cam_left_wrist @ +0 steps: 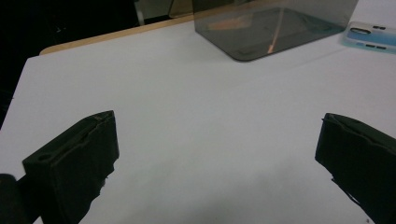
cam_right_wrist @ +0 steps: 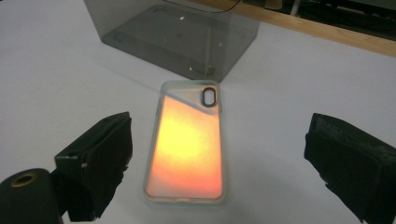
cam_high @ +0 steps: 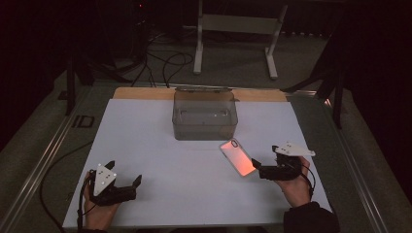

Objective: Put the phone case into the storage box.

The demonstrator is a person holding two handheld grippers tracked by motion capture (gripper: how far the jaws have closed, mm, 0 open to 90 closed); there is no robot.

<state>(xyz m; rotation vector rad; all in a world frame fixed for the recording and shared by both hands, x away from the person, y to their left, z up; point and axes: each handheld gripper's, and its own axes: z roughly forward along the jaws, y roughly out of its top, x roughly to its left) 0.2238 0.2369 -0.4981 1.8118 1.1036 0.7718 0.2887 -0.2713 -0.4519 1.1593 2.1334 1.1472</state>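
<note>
A phone case point(cam_high: 238, 157) glowing orange-pink lies flat on the white table sheet point(cam_high: 160, 145), just in front of the right corner of a smoky clear box point(cam_high: 205, 116). My right gripper point(cam_high: 265, 156) is open at the case's near end. In the right gripper view the case point(cam_right_wrist: 189, 144) lies between the wide-apart jaws of the right gripper point(cam_right_wrist: 220, 119), camera hole toward the box point(cam_right_wrist: 173, 32), and neither jaw touches it. My left gripper point(cam_high: 125, 172) rests open at the front left, holding nothing. In the left gripper view, the left gripper point(cam_left_wrist: 215, 119) frames bare sheet, with the box point(cam_left_wrist: 275, 28) and case point(cam_left_wrist: 371, 37) far off.
The box stands open-topped at the back middle, and looks empty. A wooden strip point(cam_high: 141, 93) edges the table's far side. Beyond it are a white stand point(cam_high: 233, 24) and cables point(cam_high: 165, 65) on the floor. Metal rails point(cam_high: 46, 155) run along the table's sides.
</note>
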